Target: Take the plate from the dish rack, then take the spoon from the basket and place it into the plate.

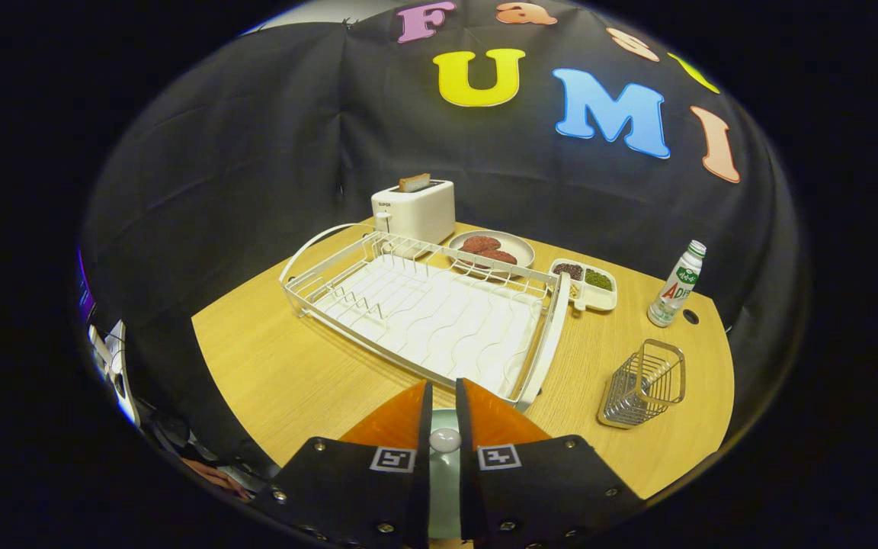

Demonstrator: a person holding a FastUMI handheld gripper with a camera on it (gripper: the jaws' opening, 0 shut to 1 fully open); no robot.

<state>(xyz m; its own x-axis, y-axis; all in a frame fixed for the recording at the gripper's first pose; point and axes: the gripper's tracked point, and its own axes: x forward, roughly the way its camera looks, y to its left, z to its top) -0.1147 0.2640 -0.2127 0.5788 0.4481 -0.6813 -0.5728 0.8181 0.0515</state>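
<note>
- The tongs (444, 408) sit nearly together, with a narrow gap between their fingers (401, 419).
- In that gap shows a small white rounded thing, the spoon (444, 439), which seems pinched by both fingers, though the contact itself is hard to make out.
- Under and behind the spoon, between the fingers, lies a pale green surface, the plate (443, 476); most of it is hidden by the tongs.
- Just ahead of the fingertips stands the white wire rack (427, 313) on the wooden counter (279, 374), its near corner almost touching the tips. Its slots hold nothing and a ribbed white tray lines its floor.
- To the right of the tongs, a little ahead, a small wire basket (643, 385) stands tilted on the counter, with nothing visible inside.
- Beyond the rack's far right corner sits a white divided dish (591, 284) holding dark and green bits.
- Next to it, behind the rack, a round dish (491, 249) carries reddish-brown pieces.
- Farther back and to the left of that stands a white toaster (414, 210) with a slice of bread (414, 181) poking from its slot.
- Well off to the right beyond the basket, a bottle (676, 284) with a green cap stands upright near the counter's edge.
</note>
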